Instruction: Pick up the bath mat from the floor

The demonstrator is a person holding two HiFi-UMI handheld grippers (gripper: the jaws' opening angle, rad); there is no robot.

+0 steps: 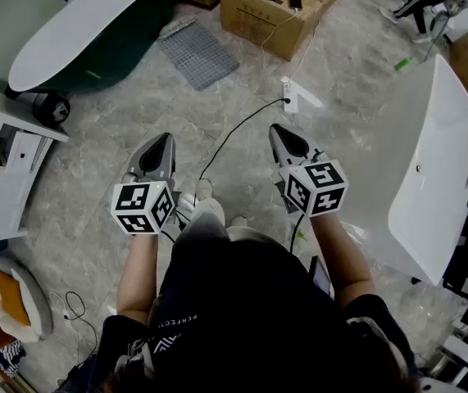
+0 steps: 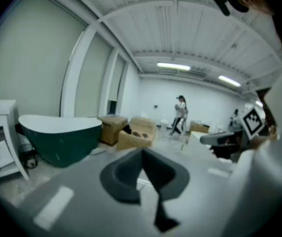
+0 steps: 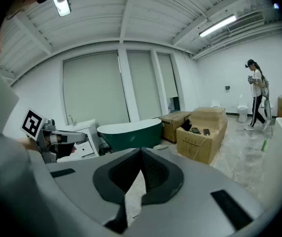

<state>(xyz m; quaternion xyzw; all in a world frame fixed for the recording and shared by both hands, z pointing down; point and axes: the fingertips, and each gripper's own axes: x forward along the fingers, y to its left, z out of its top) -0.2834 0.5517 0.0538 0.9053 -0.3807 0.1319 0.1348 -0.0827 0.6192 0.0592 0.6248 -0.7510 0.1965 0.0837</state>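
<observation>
Head view, bath mat [image 1: 197, 54] well ahead of both jaws, closed, empty

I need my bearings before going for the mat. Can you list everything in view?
bath mat: one, grey, flat on the floor beside the green bathtub, ahead of both grippers
green bathtub: one, dark green with a white rim, far left
white bathtub: one, white, right side
cardboard boxes: two, brown, beyond the mat
cabinet: one, white, left edge
cable: one, black, on the floor between the grippers
socket block: one, white, at the cable's far end
cushion: one, white and orange, near left corner
bystander: one, far right corner
left gripper: grey, jaws together, empty
right gripper: grey, jaws together, empty
</observation>
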